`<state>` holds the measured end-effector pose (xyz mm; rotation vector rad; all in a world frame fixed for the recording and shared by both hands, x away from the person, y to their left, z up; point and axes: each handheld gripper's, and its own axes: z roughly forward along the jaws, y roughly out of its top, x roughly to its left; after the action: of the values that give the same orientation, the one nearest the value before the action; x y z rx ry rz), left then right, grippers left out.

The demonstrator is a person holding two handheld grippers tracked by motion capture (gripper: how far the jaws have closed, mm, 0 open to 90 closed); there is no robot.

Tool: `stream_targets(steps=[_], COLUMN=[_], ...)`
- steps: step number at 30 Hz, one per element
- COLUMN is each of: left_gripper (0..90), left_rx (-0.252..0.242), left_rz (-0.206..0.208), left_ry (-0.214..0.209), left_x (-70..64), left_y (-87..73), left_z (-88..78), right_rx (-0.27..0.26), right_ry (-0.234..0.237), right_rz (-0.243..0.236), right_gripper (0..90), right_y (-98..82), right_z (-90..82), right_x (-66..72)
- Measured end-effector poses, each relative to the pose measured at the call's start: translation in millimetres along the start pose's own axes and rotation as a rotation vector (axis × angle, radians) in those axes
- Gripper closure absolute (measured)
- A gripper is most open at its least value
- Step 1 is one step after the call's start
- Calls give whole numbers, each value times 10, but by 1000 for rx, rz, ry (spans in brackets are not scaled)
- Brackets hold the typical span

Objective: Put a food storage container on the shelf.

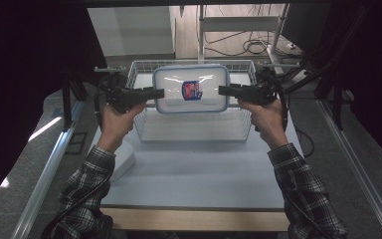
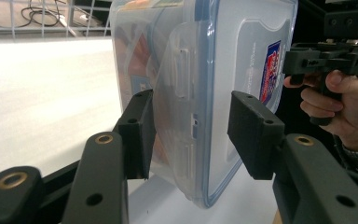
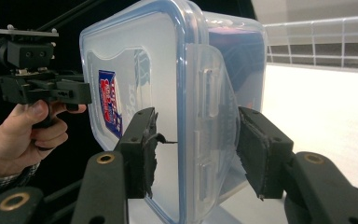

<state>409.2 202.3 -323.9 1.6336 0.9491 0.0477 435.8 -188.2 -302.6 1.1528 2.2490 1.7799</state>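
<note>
Above the wire basket (image 1: 144,130), you are holding the lidded plastic container (image 1: 191,89) level, left gripper (image 1: 155,93) and right gripper (image 1: 224,90) each pinching one end.

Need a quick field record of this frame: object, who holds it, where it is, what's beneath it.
object: clear lidded container, blue seal, red-blue label
left gripper: shut on container's left end
right gripper: shut on container's right end
position: held above the wire basket, lid up
surface: white table
</note>
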Motion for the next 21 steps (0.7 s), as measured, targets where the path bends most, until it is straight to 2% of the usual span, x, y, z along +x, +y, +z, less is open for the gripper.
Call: stream_targets(steps=[10,14,17,21], left_gripper=[517,515,513,512], left_rx=[-5,-3,-7,-14], left_rz=[-35,-46,-69,-65], left_ry=[7,7,3,7], left_x=[170,240,283,306], left_y=[165,177,163,170], left_z=[132,180,217,226], right_rx=[-9,-13,-13,-15], right_ry=[-7,-10,-15,-20], right_rz=[45,61,70,72], right_gripper=[502,502,500,498], right_y=[117,138,151,166], right_z=[123,172,199,227], right_x=[-177,-246,-279,-305])
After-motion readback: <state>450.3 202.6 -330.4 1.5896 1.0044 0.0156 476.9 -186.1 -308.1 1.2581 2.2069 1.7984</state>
